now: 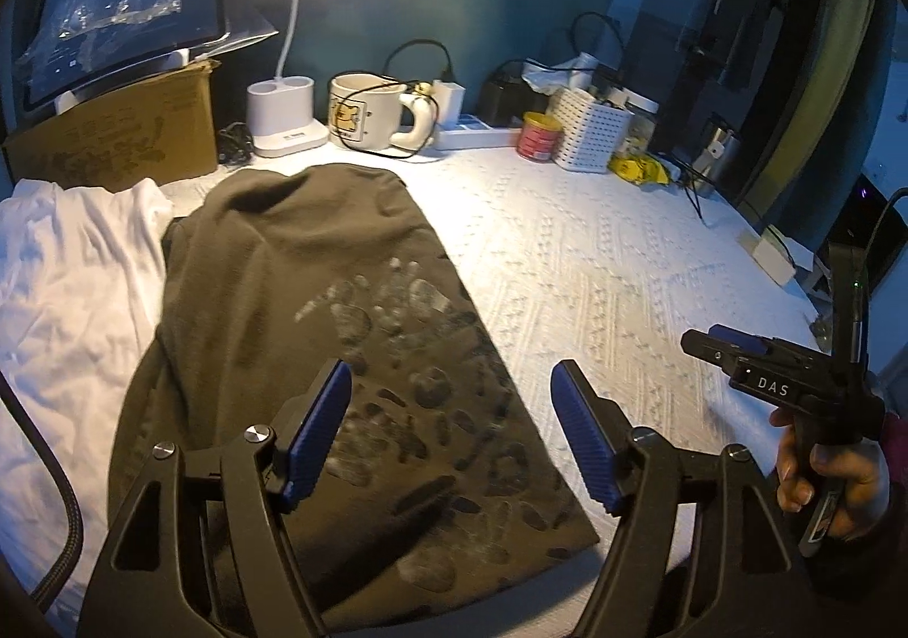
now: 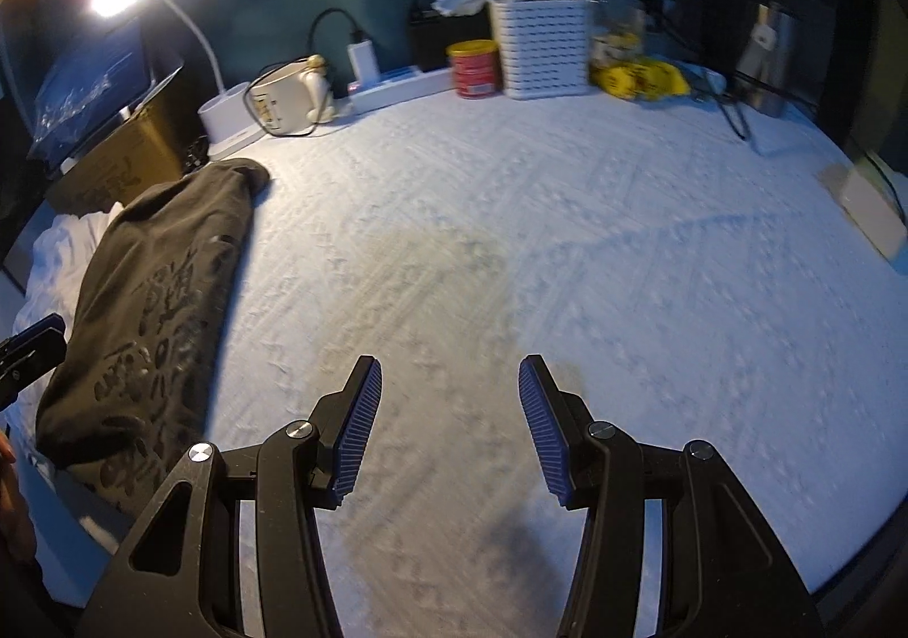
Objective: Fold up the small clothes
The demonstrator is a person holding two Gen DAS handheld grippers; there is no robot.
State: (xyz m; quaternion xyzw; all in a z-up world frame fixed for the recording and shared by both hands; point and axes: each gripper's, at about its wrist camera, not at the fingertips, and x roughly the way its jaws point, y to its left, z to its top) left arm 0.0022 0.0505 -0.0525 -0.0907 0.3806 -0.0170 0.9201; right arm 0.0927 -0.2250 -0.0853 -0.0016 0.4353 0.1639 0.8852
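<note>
A dark olive printed garment (image 1: 340, 354) lies folded into a long strip on the white textured cover (image 1: 596, 269). It also shows at the left of the right wrist view (image 2: 153, 309). A white garment (image 1: 68, 286) lies crumpled to its left. My left gripper (image 1: 451, 382) is open and empty, hovering over the strip's near right edge. My right gripper (image 2: 448, 377) is open and empty over bare cover, to the right of the strip. It shows from the side in the left wrist view (image 1: 732, 343), held by a hand.
Along the back wall stand a cardboard box (image 1: 125, 127), a lit desk lamp (image 1: 284, 121), a mug (image 1: 369, 113), a power strip (image 2: 397, 82), a red tin (image 1: 539, 135), a white basket (image 1: 590, 127) and yellow wrappers (image 1: 638, 167). A small white box (image 2: 868, 206) lies at the right edge.
</note>
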